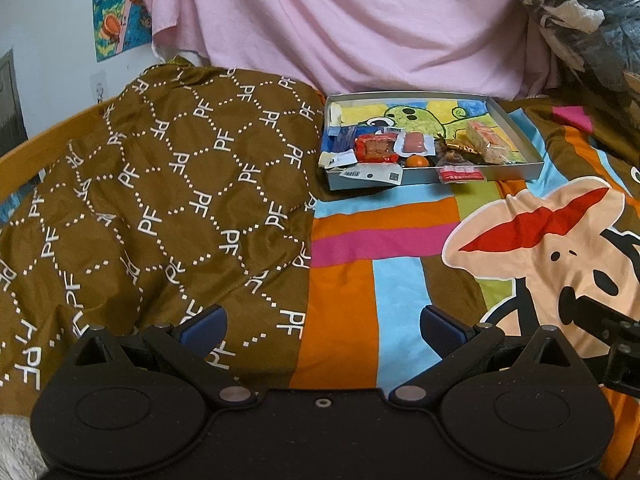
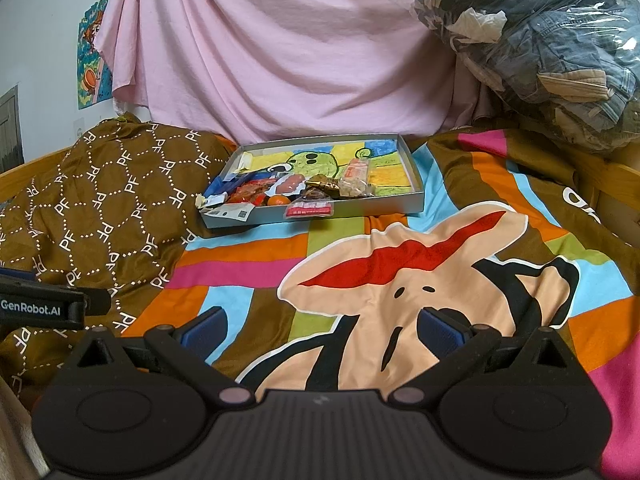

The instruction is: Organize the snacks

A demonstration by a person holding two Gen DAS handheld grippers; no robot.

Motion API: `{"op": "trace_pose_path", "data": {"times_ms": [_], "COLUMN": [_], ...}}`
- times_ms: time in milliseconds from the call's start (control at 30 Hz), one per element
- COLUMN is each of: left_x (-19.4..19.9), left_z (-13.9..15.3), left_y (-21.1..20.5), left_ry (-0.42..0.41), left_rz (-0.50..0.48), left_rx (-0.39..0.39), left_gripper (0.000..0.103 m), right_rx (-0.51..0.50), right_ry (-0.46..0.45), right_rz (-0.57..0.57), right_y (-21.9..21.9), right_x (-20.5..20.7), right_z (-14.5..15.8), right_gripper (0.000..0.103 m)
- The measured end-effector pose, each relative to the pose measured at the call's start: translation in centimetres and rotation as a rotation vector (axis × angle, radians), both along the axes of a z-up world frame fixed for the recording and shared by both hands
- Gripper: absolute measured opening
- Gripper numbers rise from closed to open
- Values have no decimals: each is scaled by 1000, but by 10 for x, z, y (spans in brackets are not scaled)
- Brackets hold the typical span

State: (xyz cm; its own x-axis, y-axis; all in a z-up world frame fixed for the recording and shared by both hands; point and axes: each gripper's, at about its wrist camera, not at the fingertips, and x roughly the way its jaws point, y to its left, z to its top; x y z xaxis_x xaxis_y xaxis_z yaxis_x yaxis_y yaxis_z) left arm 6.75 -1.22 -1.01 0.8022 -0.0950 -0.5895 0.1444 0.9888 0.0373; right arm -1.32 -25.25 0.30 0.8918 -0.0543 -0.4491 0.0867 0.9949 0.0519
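- The grey tray (image 2: 416,200) sits at the far edge of the bed (image 2: 248,276), with the snacks (image 2: 316,192) piled at its near side.
- They look light, soft and crinkly (grab a wrapper edge).
- I count one orange (image 2: 277,200) and one red packet (image 2: 310,209) hanging over the tray's rim.
- The left gripper (image 1: 323,328) and right gripper (image 2: 322,326) are both wide apart, holding nothing.

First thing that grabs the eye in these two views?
The big cartoon monkey face on the striped bedspread, right ahead of the open right gripper. Behind it sits a shallow grey tray with snacks bunched along its near edge, one red packet hanging over the rim. A pink sheet fills the background.
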Motion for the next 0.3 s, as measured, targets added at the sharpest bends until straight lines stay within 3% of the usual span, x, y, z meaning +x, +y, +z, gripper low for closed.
{"op": "trace_pose_path", "data": {"times_ms": [300], "left_x": [3], "left_z": [2], "left_y": [2], "left_ry": [14], "left_rz": [1], "left_rx": [-21], "left_gripper": [102], "right_rx": [-4], "right_ry": [5], "right_rz": [3], "right_y": [0], "right_x": [1], "right_z": [0], "right_gripper": [103]}}
